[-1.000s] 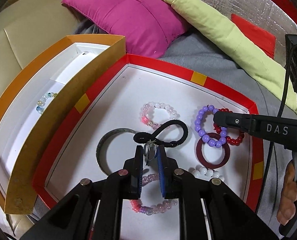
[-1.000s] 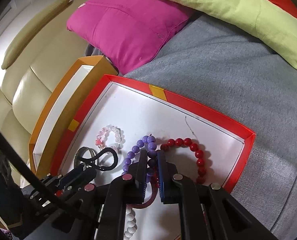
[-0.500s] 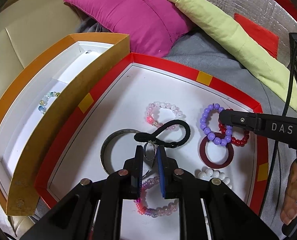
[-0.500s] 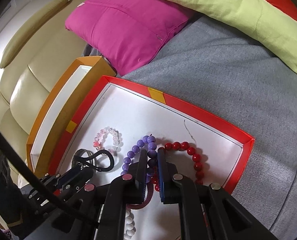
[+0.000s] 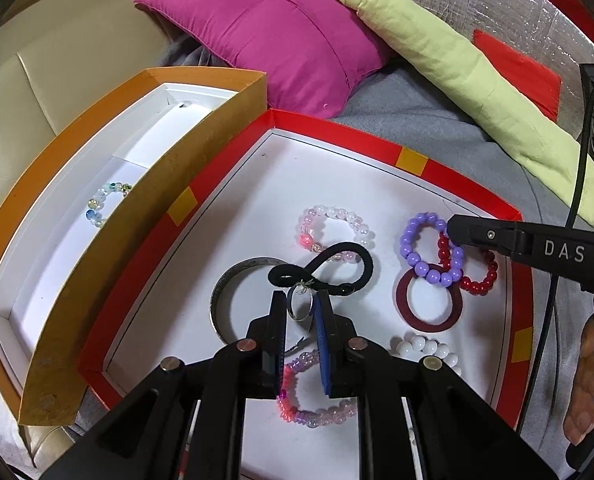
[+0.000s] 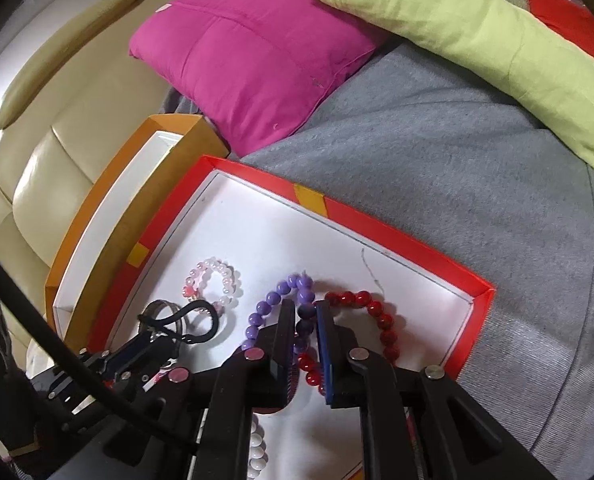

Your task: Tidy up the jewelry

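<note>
The left gripper (image 5: 301, 312) is nearly closed on a small silver ring (image 5: 300, 307) tied to the black cord loop (image 5: 329, 266) just ahead of its tips; the right gripper (image 6: 306, 318) has the purple bead bracelet (image 6: 275, 312) between its pads, jaws opening slightly. Both sit in the red tray (image 5: 377, 146); the orange box (image 5: 77, 272), 1 bracelet inside, lies left of the left gripper. Judgement: lift each piece straight up so the cord and the red bead bracelet (image 6: 379, 320) do not snag; carry 1 at a time.
</note>
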